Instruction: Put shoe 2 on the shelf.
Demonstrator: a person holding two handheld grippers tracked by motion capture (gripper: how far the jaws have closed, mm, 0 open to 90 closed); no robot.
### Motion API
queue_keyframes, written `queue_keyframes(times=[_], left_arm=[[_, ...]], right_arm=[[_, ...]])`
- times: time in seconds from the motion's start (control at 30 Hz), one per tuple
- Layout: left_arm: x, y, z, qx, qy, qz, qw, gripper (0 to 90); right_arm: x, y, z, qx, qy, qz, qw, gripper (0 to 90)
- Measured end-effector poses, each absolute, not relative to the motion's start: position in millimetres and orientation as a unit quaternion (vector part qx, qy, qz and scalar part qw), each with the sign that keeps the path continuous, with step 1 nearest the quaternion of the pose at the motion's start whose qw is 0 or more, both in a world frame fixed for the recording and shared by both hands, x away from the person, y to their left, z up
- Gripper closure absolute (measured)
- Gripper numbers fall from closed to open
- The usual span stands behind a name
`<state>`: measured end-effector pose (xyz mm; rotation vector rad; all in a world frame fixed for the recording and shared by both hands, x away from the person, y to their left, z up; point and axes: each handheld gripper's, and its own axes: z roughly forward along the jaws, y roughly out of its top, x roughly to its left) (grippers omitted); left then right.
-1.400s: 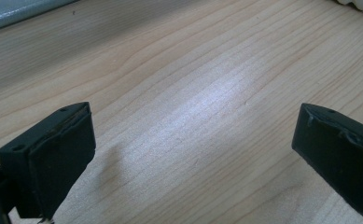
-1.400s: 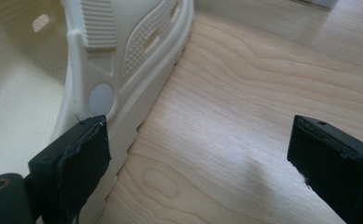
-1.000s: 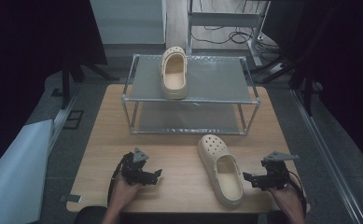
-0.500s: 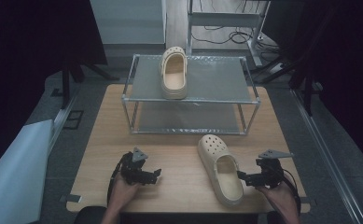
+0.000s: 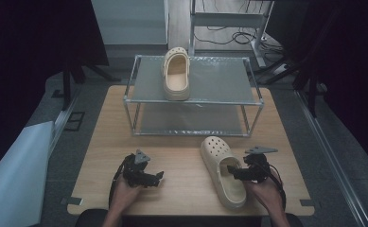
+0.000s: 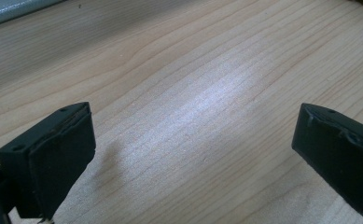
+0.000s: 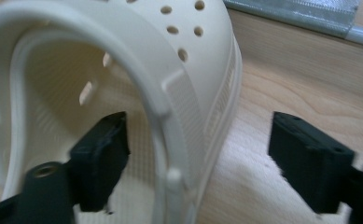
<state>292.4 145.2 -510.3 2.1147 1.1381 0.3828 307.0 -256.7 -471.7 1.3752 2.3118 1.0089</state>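
Since a second ago my right tongs (image 5: 238,172) have slid left, from just off the near clog (image 5: 223,171) to right up against it, and the left tongs (image 5: 154,179) haven't budged. In the right gripper view the right tongs (image 7: 195,156) are spread wide and straddle the clog's side wall (image 7: 181,116): one jaw inside the foot opening, the other outside over the wood. Nothing pinched yet. The left tongs (image 6: 188,154) are open too, with bare bench (image 6: 179,84) between the jaws, sitting lower left of the high view.

The clog lies at lower right of the high view, toe toward the metal rack (image 5: 252,101), which stands just above it. Its twin (image 5: 176,73) is already on the rack's top shelf, upper middle of the frame.

My worry: the wall is soft foam with a rounded rim, and I'm grabbing one side only. If I close too near the rim it could squish and slip out, or the clog could swing toe-down when lifted. That drooping toe could then clip the rack's front rail on the way up, or bump the twin.
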Motion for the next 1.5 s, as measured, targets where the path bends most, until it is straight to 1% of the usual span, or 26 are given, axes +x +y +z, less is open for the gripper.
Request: queue_keyframes(times=[0.1, 0.13, 0.17, 0.2, 0.23, 0.27, 0.3, 0.33, 0.4, 0.43, 0.5, 0.6, 0.63, 0.67, 0.83, 1.0, 1.07, 1.1, 1.13, 1.2, 1.23, 1.27, 1.5], left_arm=[[292.8, 144.9, -510.9, 0.817, 0.437, 0.146, 0.347, 0.0], [292.8, 144.9, -510.9, 0.817, 0.437, 0.146, 0.347, 0.0], [293.1, 143.9, -511.5, 0.818, 0.436, 0.146, 0.346, 0.0], [293.1, 143.3, -511.5, 0.819, 0.435, 0.146, 0.345, 0.0], [293.1, 143.3, -511.5, 0.819, 0.435, 0.146, 0.345, 0.0], [293.2, 142.4, -511.7, 0.821, 0.432, 0.147, 0.343, 0.0], [293.2, 142.4, -511.7, 0.821, 0.432, 0.147, 0.343, 0.0], [293.0, 141.5, -512.0, 0.824, 0.43, 0.148, 0.338, 0.0], [293.0, 141.2, -512.4, 0.824, 0.429, 0.148, 0.338, 0.0], [292.9, 141.0, -512.3, 0.825, 0.427, 0.148, 0.338, 0.0], [292.7, 140.7, -512.0, 0.825, 0.427, 0.15, 0.338, 0.0], [293.3, 141.8, -512.5, 0.823, 0.431, 0.151, 0.337, 0.0], [293.3, 141.8, -512.5, 0.823, 0.431, 0.151, 0.337, 0.0], [293.9, 143.2, -512.7, 0.821, 0.435, 0.152, 0.337, 0.0], [295.8, 146.2, -513.7, 0.818, 0.446, 0.159, 0.328, 0.0], [296.7, 147.4, -514.7, 0.817, 0.45, 0.165, 0.32, 0.0], [296.9, 147.2, -514.9, 0.818, 0.449, 0.165, 0.319, 0.0], [296.9, 147.2, -514.9, 0.818, 0.449, 0.165, 0.319, 0.0], [296.8, 146.8, -515.1, 0.819, 0.448, 0.166, 0.319, 0.0], [296.8, 146.6, -515.0, 0.819, 0.447, 0.166, 0.319, 0.0], [296.7, 146.3, -515.0, 0.819, 0.446, 0.166, 0.319, 0.0], [296.7, 146.1, -515.0, 0.82, 0.446, 0.167, 0.319, 0.0], [297.1, 146.6, -514.8, 0.818, 0.447, 0.16, 0.326, 0.0]], right_arm=[[310.4, -252.4, -471.1, 0.479, 0.794, 0.348, 0.135, 29.1], [310.4, -252.4, -471.1, 0.479, 0.794, 0.348, 0.135, 29.1], [312.4, -249.2, -471.1, 0.479, 0.797, 0.342, 0.137, 36.3], [313.5, -247.5, -471.2, 0.481, 0.797, 0.337, 0.14, 39.7], [313.5, -247.5, -471.2, 0.481, 0.797, 0.337, 0.14, 39.7], [315.5, -243.8, -471.5, 0.483, 0.798, 0.329, 0.147, 49.3], [315.5, -243.8, -471.5, 0.483, 0.798, 0.329, 0.147, 49.3], [316.8, -241.4, -471.3, 0.485, 0.798, 0.327, 0.145, 60.0], [317.1, -239.0, -470.7, 0.486, 0.798, 0.319, 0.159, 63.4], [317.1, -239.0, -470.7, 0.486, 0.798, 0.319, 0.159, 63.4], [317.7, -237.2, -469.9, 0.484, 0.801, 0.309, 0.171, 67.4], [319.3, -238.3, -468.9, 0.488, 0.8, 0.304, 0.173, 71.6], [319.3, -238.3, -468.9, 0.488, 0.8, 0.304, 0.173, 71.6], [320.0, -239.6, -468.4, 0.491, 0.798, 0.3, 0.178, 74.3], [325.5, -251.8, -467.7, 0.506, 0.787, 0.318, 0.153, 77.2], [329.8, -264.1, -467.6, 0.527, 0.772, 0.336, 0.119, 80.1], [331.9, -270.2, -469.3, 0.536, 0.761, 0.352, 0.096, 80.6], [331.9, -270.2, -469.3, 0.536, 0.761, 0.352, 0.096, 80.6], [333.5, -274.7, -471.0, 0.547, 0.748, 0.37, 0.067, 80.8], [334.1, -277.6, -471.2, 0.551, 0.741, 0.381, 0.046, 80.8], [334.1, -277.6, -471.2, 0.551, 0.741, 0.381, 0.046, 80.8], [334.3, -278.6, -469.4, 0.558, 0.733, 0.388, 0.034, 80.9], [333.2, -281.0, -458.9, 0.558, 0.715, 0.421, 0.004, 80.9]])
